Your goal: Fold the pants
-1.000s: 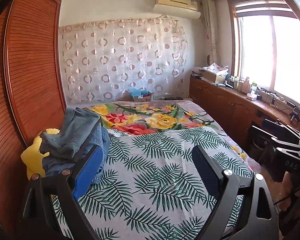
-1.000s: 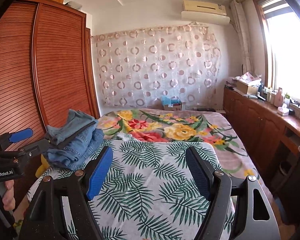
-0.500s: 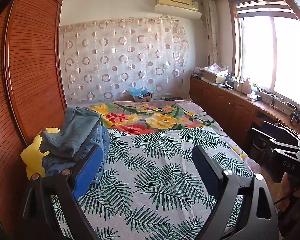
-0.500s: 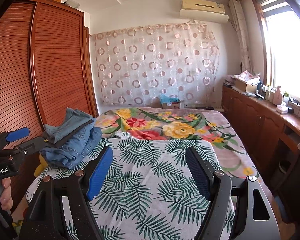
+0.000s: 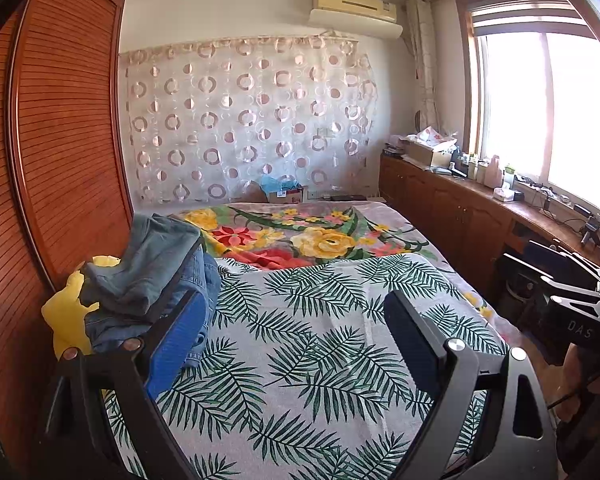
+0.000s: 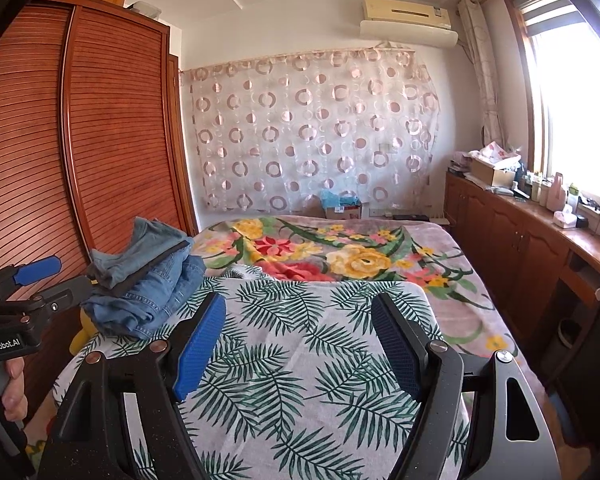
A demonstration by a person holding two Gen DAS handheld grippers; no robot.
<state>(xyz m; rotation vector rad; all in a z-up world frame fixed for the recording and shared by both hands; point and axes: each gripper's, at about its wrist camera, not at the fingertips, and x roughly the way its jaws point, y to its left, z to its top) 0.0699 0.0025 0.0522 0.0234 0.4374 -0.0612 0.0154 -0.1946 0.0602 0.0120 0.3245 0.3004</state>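
A pile of blue denim pants (image 5: pixel 148 272) lies on the left side of the bed, on a yellow cushion (image 5: pixel 66 312); it also shows in the right wrist view (image 6: pixel 148 276). My left gripper (image 5: pixel 296 312) is open and empty, held above the near part of the bed, just right of the pile. My right gripper (image 6: pixel 300 312) is open and empty, over the palm-leaf sheet (image 6: pixel 300 360). In the right wrist view the left gripper's body (image 6: pixel 24 308) sits at the far left, in a hand.
A wooden slatted wardrobe (image 6: pixel 60 152) runs along the left of the bed. A flowered blanket (image 5: pixel 308 236) covers the far half. Wooden cabinets (image 6: pixel 512 240) with clutter stand under the window on the right. A box (image 6: pixel 340 206) sits by the curtain.
Both grippers have stayed open and nearly still. The right wrist view has tilted slightly, with the pants pile a little lower in frame.
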